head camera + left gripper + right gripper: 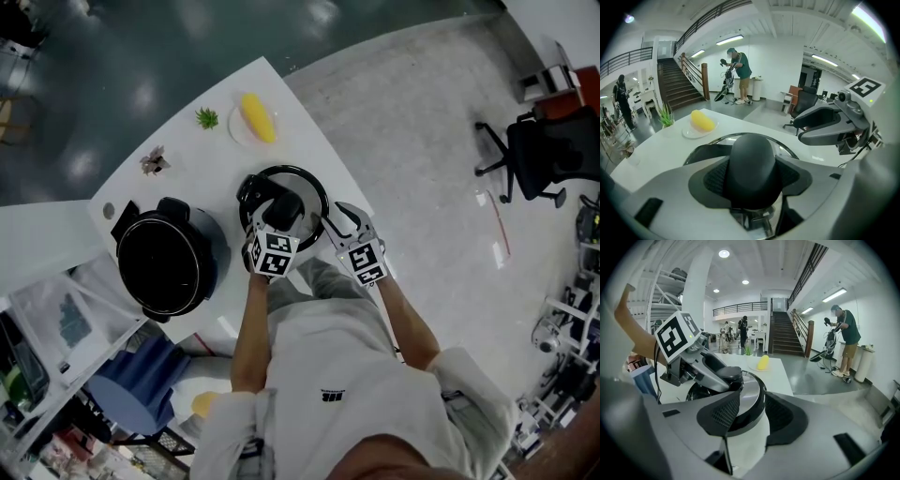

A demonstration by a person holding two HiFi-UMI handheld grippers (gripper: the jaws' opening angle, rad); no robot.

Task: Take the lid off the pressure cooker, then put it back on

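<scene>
White worktop (300, 141) in an open hall with a polished floor; holdings as follows:

- Pressure cooker pot (167, 267): black, open, no lid on it, at the left of the worktop
- Lid (305, 192): polished metal with a dark rim, well clear of the pot and to its right, low over the worktop or resting on it; which of the two cannot be told
- Knob (752, 164): black, rounded, at the lid's centre
- Left gripper (279, 211): jaws clamped on the knob, one pad against each side
- Right gripper (751, 416): jaws apart, straddling the lid's rim, with bare worktop showing between rim and right pad
- Also present: yellow item (257, 117) on a small plate (240, 134), and a small green plant (206, 117)

Handling, as judged: the lid is likely rigid and fairly heavy, with a slick metal face. The knob is the sound hold, and the rim suits only steadying against tilt
</scene>
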